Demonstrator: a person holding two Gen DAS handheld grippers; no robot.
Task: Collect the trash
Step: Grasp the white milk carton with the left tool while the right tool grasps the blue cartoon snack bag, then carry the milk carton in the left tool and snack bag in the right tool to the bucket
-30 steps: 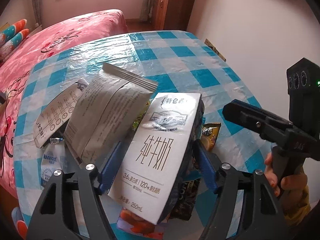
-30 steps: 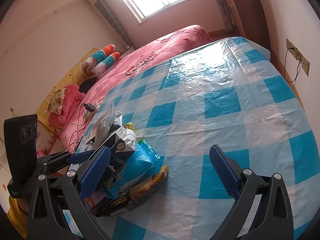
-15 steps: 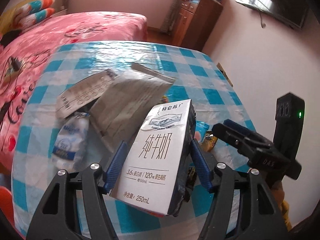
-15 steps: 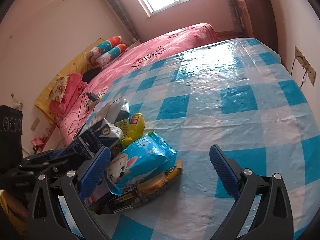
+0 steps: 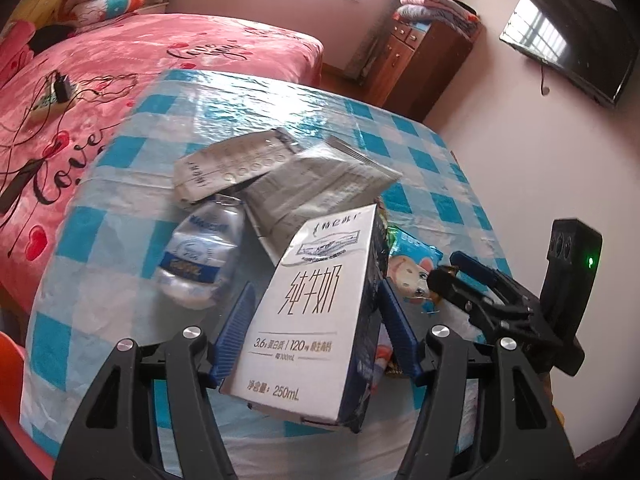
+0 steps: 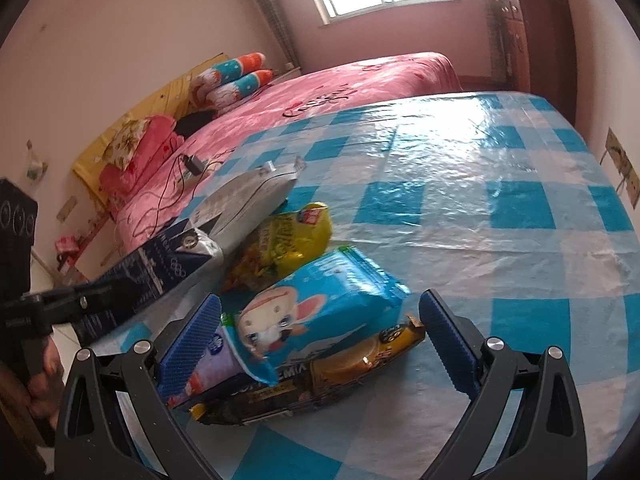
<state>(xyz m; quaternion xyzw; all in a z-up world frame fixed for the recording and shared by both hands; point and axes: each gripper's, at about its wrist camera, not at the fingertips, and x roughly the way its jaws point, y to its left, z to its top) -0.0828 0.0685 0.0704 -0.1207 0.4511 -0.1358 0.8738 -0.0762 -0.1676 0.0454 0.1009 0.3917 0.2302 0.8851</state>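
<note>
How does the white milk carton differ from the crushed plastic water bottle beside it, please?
The milk carton is opaque, boxy and keeps its shape; the water bottle is clear and crumpled. The carton sits tilted between the closing left claw's pads, while the bottle lies loose on the checked tablecloth. Both are drink containers.

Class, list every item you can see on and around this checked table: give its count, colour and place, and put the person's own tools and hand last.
milk carton: one, white and navy, between the left gripper's closing pads
water bottle: one, clear, crushed, left of carton
silver pouches: two, behind carton
blue snack bag: one, between right gripper's fingers
yellow snack bag: one, behind it
black-gold wrapper: one, underneath
table: one, blue-white check
bed: one, pink, beyond
left gripper: black, blue pads
right gripper: open
</note>
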